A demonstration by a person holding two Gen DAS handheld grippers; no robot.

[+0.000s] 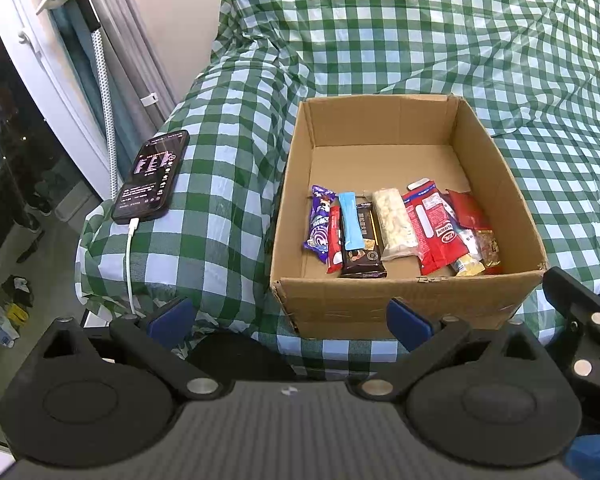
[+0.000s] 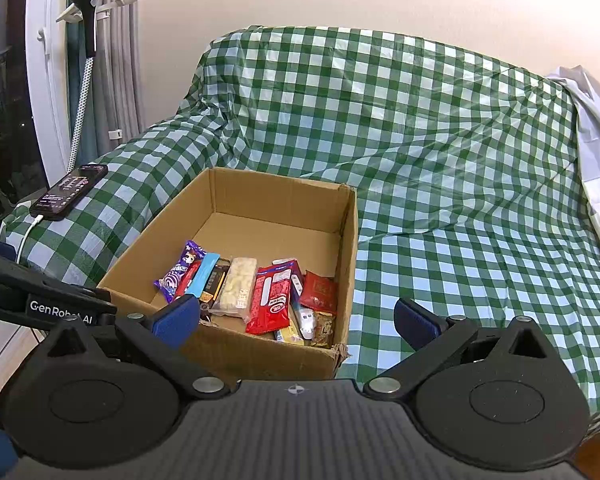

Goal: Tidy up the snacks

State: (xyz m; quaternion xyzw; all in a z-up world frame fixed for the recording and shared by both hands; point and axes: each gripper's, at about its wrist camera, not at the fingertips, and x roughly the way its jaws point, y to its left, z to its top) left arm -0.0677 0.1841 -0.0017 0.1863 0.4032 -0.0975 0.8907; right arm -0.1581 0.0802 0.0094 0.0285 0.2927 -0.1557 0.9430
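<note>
An open cardboard box (image 1: 496, 160) sits on a sofa covered in green checked cloth; it also shows in the right wrist view (image 2: 276, 192). Several wrapped snacks lie side by side along its near wall: a purple pack (image 1: 320, 224), a light blue bar (image 1: 350, 220), a dark chocolate bar (image 1: 362, 258), a white puffed bar (image 1: 394, 224) and a red pack (image 1: 434, 232) (image 2: 272, 300). My left gripper (image 1: 290, 320) is open and empty, just in front of the box. My right gripper (image 2: 296, 320) is open and empty, near the box's near right corner.
A phone (image 1: 152, 178) on a white charging cable lies on the sofa's left armrest, also in the right wrist view (image 2: 70, 192). A garment steamer (image 2: 86, 12) and curtains stand at the left. A white cloth (image 2: 596, 152) drapes over the sofa's right end.
</note>
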